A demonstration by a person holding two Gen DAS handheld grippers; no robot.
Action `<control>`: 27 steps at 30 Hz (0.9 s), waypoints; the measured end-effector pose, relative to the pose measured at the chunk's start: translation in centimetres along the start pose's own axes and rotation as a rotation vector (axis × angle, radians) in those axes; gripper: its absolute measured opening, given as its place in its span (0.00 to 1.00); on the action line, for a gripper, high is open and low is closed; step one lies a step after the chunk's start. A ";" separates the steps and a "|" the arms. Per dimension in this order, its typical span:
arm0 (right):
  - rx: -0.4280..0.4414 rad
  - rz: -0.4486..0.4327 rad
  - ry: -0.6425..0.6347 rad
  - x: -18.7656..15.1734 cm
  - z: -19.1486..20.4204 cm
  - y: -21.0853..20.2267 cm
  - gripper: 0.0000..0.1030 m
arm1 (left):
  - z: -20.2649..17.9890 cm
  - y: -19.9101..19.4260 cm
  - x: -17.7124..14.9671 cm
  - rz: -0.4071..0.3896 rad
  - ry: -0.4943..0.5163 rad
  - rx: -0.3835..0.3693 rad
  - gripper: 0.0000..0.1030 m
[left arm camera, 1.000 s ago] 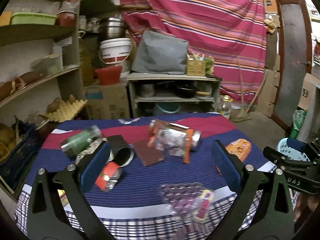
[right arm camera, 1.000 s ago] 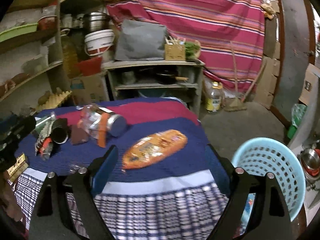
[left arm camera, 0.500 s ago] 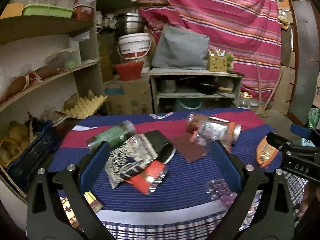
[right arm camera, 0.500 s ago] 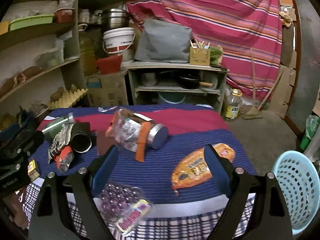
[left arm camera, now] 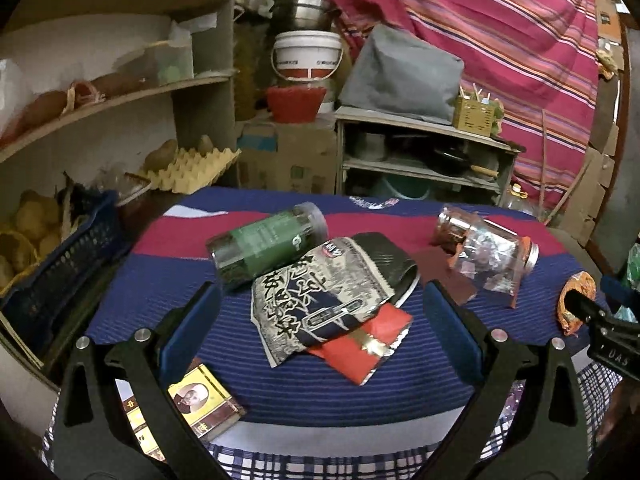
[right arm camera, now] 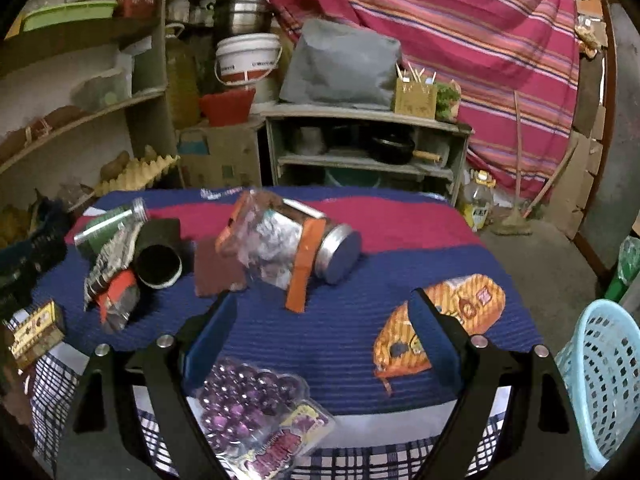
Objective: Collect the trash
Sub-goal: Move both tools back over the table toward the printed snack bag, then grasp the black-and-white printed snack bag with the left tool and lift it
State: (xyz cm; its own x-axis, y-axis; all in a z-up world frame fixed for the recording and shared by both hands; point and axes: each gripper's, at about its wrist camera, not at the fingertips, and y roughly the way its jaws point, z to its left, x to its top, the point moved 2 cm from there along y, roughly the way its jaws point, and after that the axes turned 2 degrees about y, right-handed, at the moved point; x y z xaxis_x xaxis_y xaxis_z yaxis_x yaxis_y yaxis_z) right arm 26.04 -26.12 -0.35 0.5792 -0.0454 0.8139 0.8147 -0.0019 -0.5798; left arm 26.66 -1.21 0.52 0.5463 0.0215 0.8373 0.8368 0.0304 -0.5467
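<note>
Blue pads: left gripper [left arm camera: 320,312] spread wide and empty, now swung over the black-and-white wrapper [left arm camera: 316,300] and red packet [left arm camera: 366,346]; right gripper [right arm camera: 320,332] also wide, holding nothing
Meaning: judged lining up a first pick
Trash: wrappers, green jar [left arm camera: 266,242], orange bag [right arm camera: 440,318] on the striped cloth [right arm camera: 340,344]
Obstacle: wrapper overlaps packet and black tube [left arm camera: 394,264]
Basket [right arm camera: 608,380]: off the table's right edge

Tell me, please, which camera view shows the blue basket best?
The right wrist view: the blue basket stands beside the table at lower right, mesh wall visible though cropped by the frame. The left wrist view does not show it clearly.
</note>
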 end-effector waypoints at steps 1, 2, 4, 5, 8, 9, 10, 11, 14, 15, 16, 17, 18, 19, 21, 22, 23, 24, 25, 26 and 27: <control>-0.008 0.002 -0.003 -0.1 -0.1 0.1 0.83 | 0.2 0.1 -0.1 0.006 -0.002 -0.002 0.95; -0.013 0.004 -0.007 -0.2 -0.3 0.2 0.83 | 0.3 0.3 -0.1 0.010 -0.003 -0.005 0.95; -0.023 0.007 -0.017 -0.3 -0.5 0.4 0.83 | 0.4 0.6 -0.3 0.022 -0.002 -0.011 0.95; -0.024 0.009 -0.020 -0.4 -0.6 0.4 0.83 | 0.5 0.7 -0.4 0.027 -0.003 -0.012 0.95; -0.022 0.022 -0.011 -0.6 -1.1 0.7 0.83 | 0.3 1.4 -0.8 0.055 -0.013 -0.026 0.95; -0.020 0.028 -0.006 -0.6 -1.3 0.9 0.83 | 0.2 1.6 -1.0 0.067 -0.016 -0.034 0.95; -0.021 0.031 -0.002 -0.6 -1.4 1.0 0.83 | 0.0 1.9 -1.2 0.081 -0.015 -0.046 0.95; -0.021 0.033 0.002 -0.6 -1.6 1.1 0.83 | -0.4 2.2 -1.4 0.090 -0.002 -0.048 0.95; -0.015 0.037 0.004 -0.8 -1.6 1.2 0.83 | -1.3 2.9 -1.7 0.100 0.044 -0.021 0.95; -0.018 0.040 -0.002 -0.8 -1.6 1.4 0.83 | -1.5 3.3 -1.8 0.108 0.047 -0.028 0.95; -0.021 0.044 -0.006 -0.9 -1.6 1.5 0.83 | -1.6 3.6 -1.9 0.115 0.048 -0.036 0.94; -0.021 0.047 -0.005 -0.9 -1.7 1.6 0.83 | -1.7 3.9 -1.9 0.122 0.051 -0.040 0.94; -0.019 0.049 -0.003 -1.0 -1.7 1.7 0.83 | -1.8 4.1 -2.0 0.126 0.056 -0.036 0.94; -0.014 0.052 0.004 -0.9 -1.8 1.8 0.83 | -1.8 4.5 -2.0 0.129 0.067 -0.027 0.94; -0.011 0.052 0.014 -0.9 -1.9 1.8 0.83 | -1.9 5.2 -1.7 0.132 0.072 -0.019 0.94; -0.010 0.052 0.016 -0.9 -1.9 1.8 0.83 | -1.8 5.7 -1.6 0.139 0.064 -0.024 0.94; -0.009 0.052 0.017 -0.9 -1.9 1.9 0.83 | -1.7 6.2 -1.5 0.149 0.053 -0.029 0.94; -0.008 0.052 0.018 -0.9 -1.9 1.9 0.83 | -1.7 6.7 -1.4 0.156 0.043 -0.031 0.94; -0.008 0.052 0.017 -0.9 -1.9 1.9 0.83 | -1.6 6.9 -1.3 0.161 0.039 -0.033 0.93; -0.009 0.054 0.018 -0.9 -1.9 2.0 0.83 | -1.6 7.2 -1.3 0.167 0.038 -0.030 0.92; -0.008 0.056 0.020 -0.9 -1.9 2.0 0.83 | -1.6 7.4 -1.4 0.174 0.041 -0.022 0.87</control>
State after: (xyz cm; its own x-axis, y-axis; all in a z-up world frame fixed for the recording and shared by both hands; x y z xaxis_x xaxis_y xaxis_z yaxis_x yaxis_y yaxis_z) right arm 27.11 -28.01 -2.36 0.6234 -0.0653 0.7792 0.7805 -0.0070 -0.6251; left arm 32.13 -2.58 -4.66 0.6834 -0.0158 0.7298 0.7300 0.0078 -0.6834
